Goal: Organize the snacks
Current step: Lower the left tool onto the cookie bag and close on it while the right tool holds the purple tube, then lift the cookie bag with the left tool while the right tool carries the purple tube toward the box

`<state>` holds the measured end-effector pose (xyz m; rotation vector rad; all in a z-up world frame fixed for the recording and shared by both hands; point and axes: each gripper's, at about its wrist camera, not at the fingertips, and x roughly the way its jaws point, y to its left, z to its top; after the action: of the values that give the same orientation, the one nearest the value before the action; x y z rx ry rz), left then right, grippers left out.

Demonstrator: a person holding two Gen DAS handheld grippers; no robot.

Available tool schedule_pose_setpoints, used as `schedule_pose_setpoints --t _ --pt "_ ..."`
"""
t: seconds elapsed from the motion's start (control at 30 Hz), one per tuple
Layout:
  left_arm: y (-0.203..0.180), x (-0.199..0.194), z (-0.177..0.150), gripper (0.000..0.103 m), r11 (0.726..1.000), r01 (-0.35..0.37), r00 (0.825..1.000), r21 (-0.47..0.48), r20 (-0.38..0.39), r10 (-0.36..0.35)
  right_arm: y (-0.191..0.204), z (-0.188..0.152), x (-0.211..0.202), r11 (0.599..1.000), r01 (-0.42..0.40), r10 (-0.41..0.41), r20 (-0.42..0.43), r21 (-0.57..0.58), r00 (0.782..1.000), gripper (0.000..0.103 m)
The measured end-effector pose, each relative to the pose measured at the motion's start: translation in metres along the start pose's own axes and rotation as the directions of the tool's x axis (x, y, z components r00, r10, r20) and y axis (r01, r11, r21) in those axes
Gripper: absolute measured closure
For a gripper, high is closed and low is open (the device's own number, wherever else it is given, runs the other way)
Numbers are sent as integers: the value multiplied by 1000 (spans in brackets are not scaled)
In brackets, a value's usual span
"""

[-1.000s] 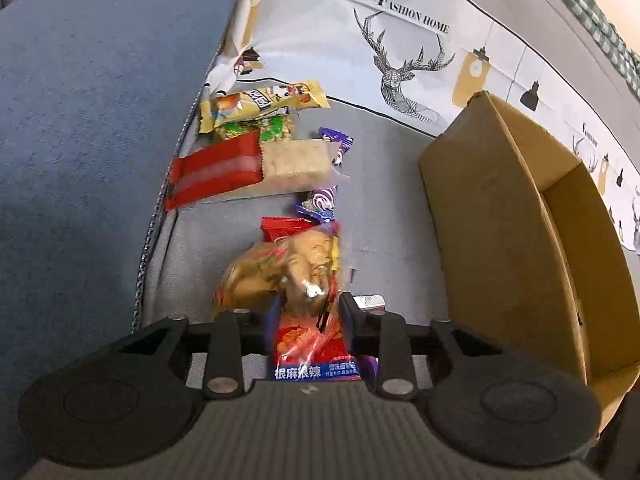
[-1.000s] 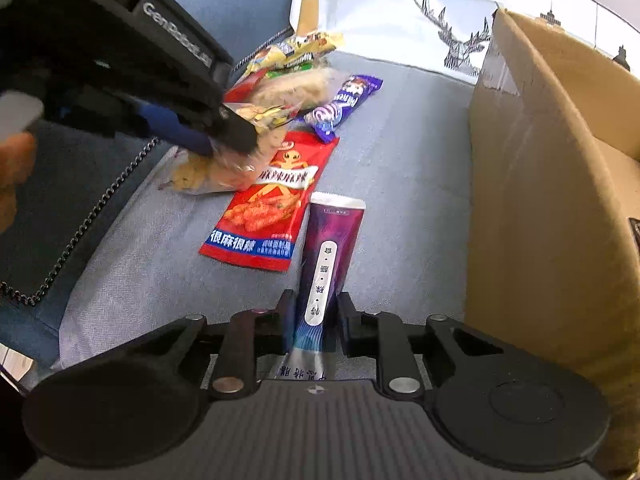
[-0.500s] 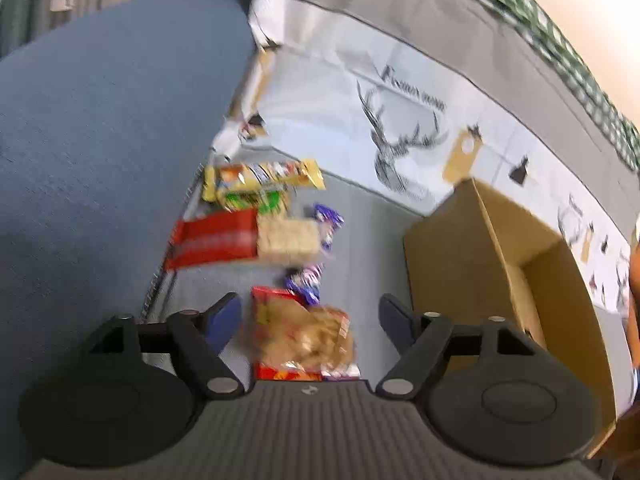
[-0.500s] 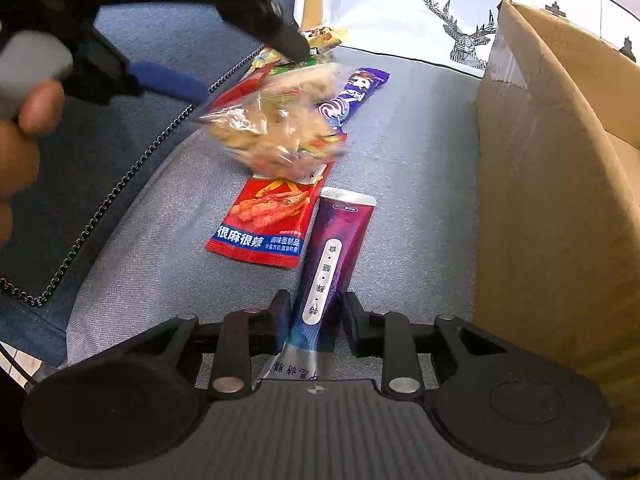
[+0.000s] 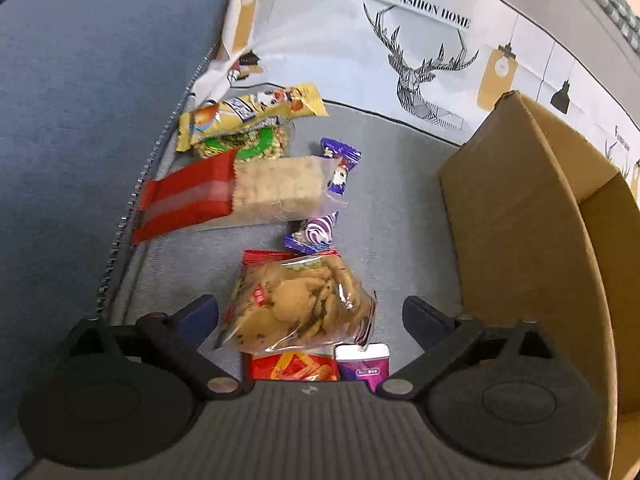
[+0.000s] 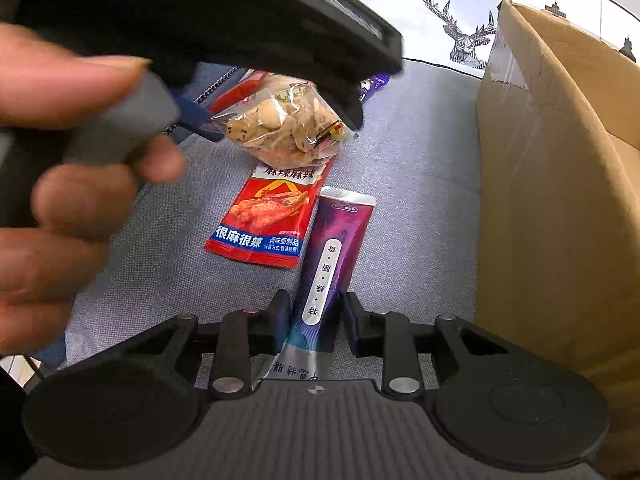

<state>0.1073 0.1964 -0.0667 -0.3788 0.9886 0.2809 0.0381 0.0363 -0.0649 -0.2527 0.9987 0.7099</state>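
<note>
My left gripper (image 5: 310,316) is open, its jaws wide apart around a clear bag of cookies (image 5: 298,304) that lies on a red spicy-strip packet (image 5: 294,366). The cookie bag also shows in the right wrist view (image 6: 286,126), below the left gripper's body, with the red packet (image 6: 266,216) under it. My right gripper (image 6: 314,312) is shut on a purple snack stick (image 6: 330,256) that lies on the grey cloth. An open cardboard box (image 5: 532,240) stands to the right; it also shows in the right wrist view (image 6: 560,184).
Further back lie a red-and-clear cracker pack (image 5: 236,194), a yellow bar (image 5: 252,110), a green nut packet (image 5: 256,144) and purple candies (image 5: 340,164). A blue cushion (image 5: 80,100) borders the left. A white deer-print cloth (image 5: 420,40) hangs behind.
My left gripper has opened and let go of the cookie bag, which now rests on the red packet. The right gripper has stayed shut on the purple stick.
</note>
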Motion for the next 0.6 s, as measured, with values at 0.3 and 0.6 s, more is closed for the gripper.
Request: schedule_pose_setpoints --t 0.3,0.6 --pt "3 8 2 19 1000 -4 1000 -11 -19 4 -1 -2 -1 1000 20 -20 11 -14 1000 74" --pt "18 -13 5 31 999 -3 999 -43 39 4 -2 -4 -8 999 31 -31 49 -17 998 84"
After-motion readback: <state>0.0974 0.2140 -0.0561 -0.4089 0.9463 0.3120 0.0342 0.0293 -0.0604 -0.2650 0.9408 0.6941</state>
